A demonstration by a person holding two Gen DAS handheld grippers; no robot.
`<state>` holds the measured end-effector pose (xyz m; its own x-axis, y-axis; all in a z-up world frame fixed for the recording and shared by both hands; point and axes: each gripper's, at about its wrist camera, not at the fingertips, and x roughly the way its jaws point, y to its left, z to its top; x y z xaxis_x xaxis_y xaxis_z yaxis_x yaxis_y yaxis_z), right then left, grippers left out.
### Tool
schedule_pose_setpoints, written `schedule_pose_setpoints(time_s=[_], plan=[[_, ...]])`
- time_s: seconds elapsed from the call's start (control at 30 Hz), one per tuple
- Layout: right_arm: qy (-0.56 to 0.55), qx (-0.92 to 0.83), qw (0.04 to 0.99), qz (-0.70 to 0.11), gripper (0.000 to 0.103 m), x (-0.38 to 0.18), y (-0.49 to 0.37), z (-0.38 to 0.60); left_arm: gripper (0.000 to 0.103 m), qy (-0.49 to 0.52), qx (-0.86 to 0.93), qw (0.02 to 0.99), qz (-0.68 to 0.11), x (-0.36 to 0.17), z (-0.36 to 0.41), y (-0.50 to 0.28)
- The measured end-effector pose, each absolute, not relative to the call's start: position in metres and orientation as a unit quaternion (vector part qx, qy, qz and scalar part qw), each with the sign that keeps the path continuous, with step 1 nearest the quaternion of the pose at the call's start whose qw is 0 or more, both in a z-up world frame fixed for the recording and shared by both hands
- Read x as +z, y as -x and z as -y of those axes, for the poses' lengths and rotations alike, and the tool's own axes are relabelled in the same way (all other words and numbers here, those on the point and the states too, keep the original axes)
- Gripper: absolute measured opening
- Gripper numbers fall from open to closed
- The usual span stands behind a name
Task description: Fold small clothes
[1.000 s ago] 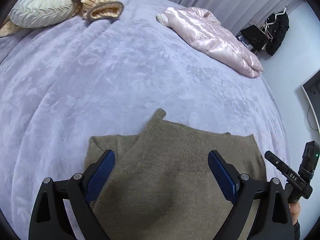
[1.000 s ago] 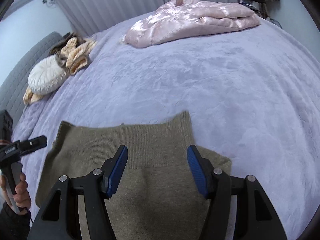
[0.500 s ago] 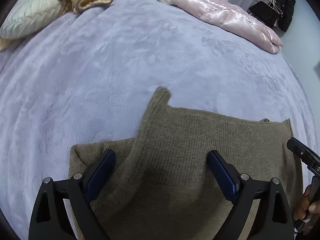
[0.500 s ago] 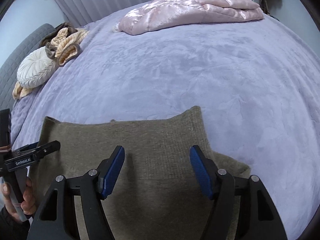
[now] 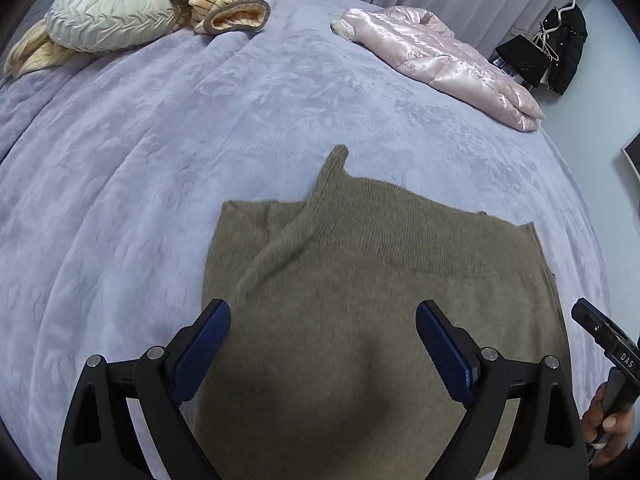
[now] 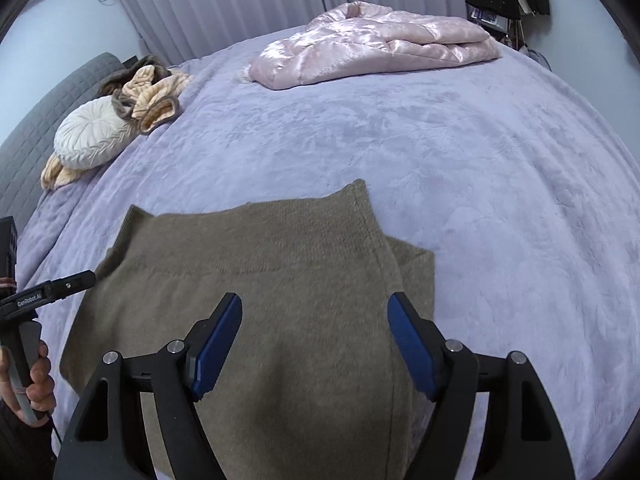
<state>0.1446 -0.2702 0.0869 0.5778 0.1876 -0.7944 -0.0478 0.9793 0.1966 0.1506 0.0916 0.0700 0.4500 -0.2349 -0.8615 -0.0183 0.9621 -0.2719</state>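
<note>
While both wrist views look down the length of a bed covered in a lavender plush embossed blanket point(image 5: 200, 128), the task item, an olive-brown knitted garment with a ribbed band point(image 5: 360, 280), lies spread on the near part of that blanket, directly beneath both tools. Its ribbed band runs across the far edge, and one corner of the band stands up in a small point. A second layer of the same knit shows beyond that corner, lying flat on the blanket.

The left gripper point(image 5: 322, 344) has its blue-padded fingers point(image 5: 202, 344) set wide apart, with nothing between them; it appears to sit just above the knit, though contact cannot be confirmed from this angle. The right gripper point(image 6: 314, 340) likewise has its fingers apart and empty over the same garment. The right hand point(image 5: 608, 424) grips the right tool's handle at the edge of the left view; the left hand point(image 6: 34, 384) shows at the edge of the right view.

Well apart from the garment, a pale pink quilted satin jacket point(image 6: 372, 48) rests at the far side of the bed. A round cream pleated cushion point(image 5: 108, 20) lies at the head end, touching a peach striped fleece item point(image 5: 224, 4).
</note>
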Motion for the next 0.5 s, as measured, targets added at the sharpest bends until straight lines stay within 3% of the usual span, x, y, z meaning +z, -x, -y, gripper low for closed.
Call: schedule_pose_setpoints(time_s=[0.3,0.5], plan=[[0.001,0.07,0.861,-0.504,0.079,0.028,-0.089,0.24,0.094,0.058,-0.037,0.838,-0.541,0.037,-0.07,-0.078],[0.018,0.06,0.875,-0.48,0.081,0.036,-0.042,0.243,0.095,0.056,-0.041,0.838,-0.541,0.029,-0.075,-0.03]])
